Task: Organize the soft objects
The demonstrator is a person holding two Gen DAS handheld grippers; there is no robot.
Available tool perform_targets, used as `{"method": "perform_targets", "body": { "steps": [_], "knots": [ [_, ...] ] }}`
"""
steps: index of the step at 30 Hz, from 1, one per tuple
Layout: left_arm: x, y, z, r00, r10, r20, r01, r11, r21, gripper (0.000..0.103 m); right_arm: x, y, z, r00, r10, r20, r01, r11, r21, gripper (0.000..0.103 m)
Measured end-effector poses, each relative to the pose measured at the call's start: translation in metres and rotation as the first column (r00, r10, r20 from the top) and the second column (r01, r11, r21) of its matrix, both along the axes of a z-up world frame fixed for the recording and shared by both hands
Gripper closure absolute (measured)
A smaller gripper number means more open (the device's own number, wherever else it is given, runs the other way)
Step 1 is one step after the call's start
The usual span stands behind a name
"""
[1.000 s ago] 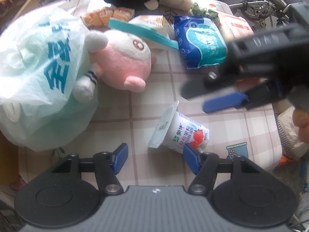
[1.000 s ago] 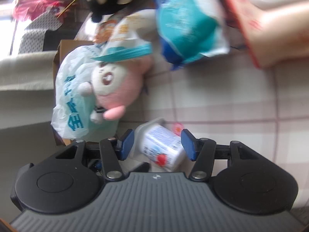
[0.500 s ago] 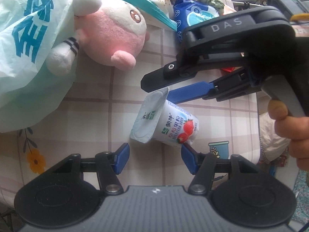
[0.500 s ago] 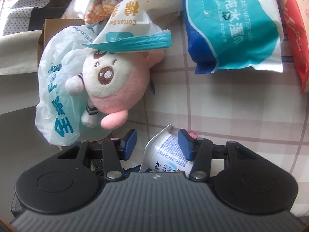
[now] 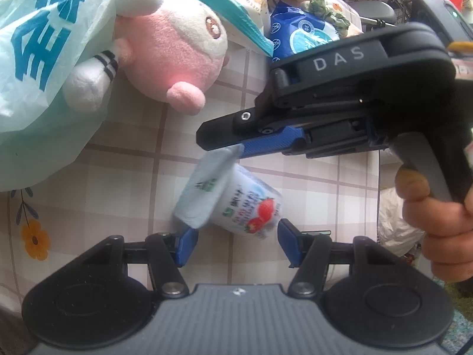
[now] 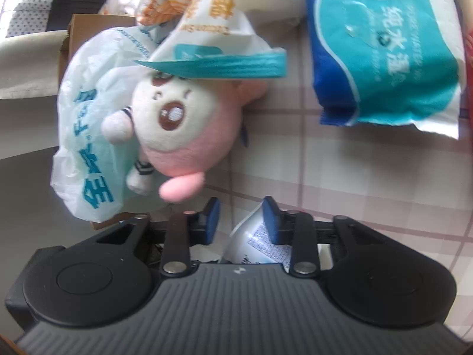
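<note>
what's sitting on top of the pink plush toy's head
A white snack packet with a teal sealed edge overhangs the pink plush toy, covering its crown. A plastic bag hides its far side.

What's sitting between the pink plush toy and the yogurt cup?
Only bare checked tablecloth lies between the pink plush toy and the yogurt cup, seen from the left wrist.

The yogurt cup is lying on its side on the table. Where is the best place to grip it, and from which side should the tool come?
Grip the yogurt cup across its round wall, midway between lid and base, probably coming from above. It lies on its side, so the wall faces up; the foil lid juts out and would likely bend.
</note>
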State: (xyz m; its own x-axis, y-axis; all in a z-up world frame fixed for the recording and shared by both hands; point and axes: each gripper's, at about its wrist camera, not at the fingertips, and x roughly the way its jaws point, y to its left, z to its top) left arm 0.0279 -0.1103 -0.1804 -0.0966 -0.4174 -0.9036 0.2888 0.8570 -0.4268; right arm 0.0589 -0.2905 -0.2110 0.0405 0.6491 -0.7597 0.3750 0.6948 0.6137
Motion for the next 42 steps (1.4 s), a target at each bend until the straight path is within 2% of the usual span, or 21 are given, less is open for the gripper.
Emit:
{"method": "perform_targets", "body": {
  "steps": [3, 9, 12, 14, 19, 24, 29, 33, 38, 42],
  "knots": [
    [-0.004, -0.007, 0.001, 1.0, -0.004, 0.022, 0.004, 1.0, 0.012, 0.043, 0.0, 0.003, 0.004, 1.0, 0.011, 0.019, -0.011, 1.0, 0.011, 0.087],
    [-0.01, -0.011, 0.01, 0.996, -0.023, 0.09, 0.021, 1.0, 0.021, 0.044, 0.0, 0.015, 0.02, 0.993, 0.069, 0.095, -0.072, 0.997, 0.027, 0.092],
    [-0.012, -0.013, 0.018, 0.986, -0.061, 0.154, 0.055, 0.998, 0.041, 0.044, 0.0, 0.019, 0.024, 0.99, 0.088, 0.113, -0.094, 0.995, 0.042, 0.096],
    [-0.012, -0.014, 0.02, 0.984, -0.076, 0.164, 0.069, 0.996, 0.049, 0.044, -0.001, 0.02, 0.024, 0.99, 0.082, 0.114, -0.089, 0.995, 0.051, 0.097],
    [-0.011, -0.007, 0.021, 0.982, -0.082, 0.17, 0.074, 0.996, 0.057, 0.047, -0.007, 0.012, 0.023, 0.993, 0.038, 0.113, -0.044, 0.998, 0.053, 0.097],
    [-0.015, 0.004, 0.03, 0.977, -0.098, 0.188, 0.088, 0.994, 0.062, 0.046, -0.016, -0.01, 0.032, 0.991, -0.05, 0.124, 0.047, 0.999, 0.026, 0.094],
    [-0.018, 0.017, 0.049, 0.959, -0.122, 0.256, 0.104, 0.991, 0.085, 0.046, -0.029, -0.029, 0.039, 0.986, -0.117, 0.121, 0.118, 0.993, 0.001, 0.093],
    [-0.01, 0.018, 0.053, 0.947, -0.125, 0.295, 0.098, 0.99, 0.104, 0.045, -0.04, -0.033, 0.039, 0.983, -0.166, 0.082, 0.167, 0.986, -0.002, 0.091],
    [0.001, 0.009, 0.044, 0.946, -0.142, 0.291, 0.117, 0.988, 0.102, 0.045, -0.051, -0.031, 0.024, 0.976, -0.22, 0.003, 0.219, 0.976, 0.006, 0.091],
    [0.002, 0.001, 0.038, 0.95, -0.151, 0.273, 0.13, 0.987, 0.092, 0.046, -0.058, -0.034, 0.011, 0.954, -0.296, -0.04, 0.298, 0.953, 0.062, 0.091]
  ]
}}
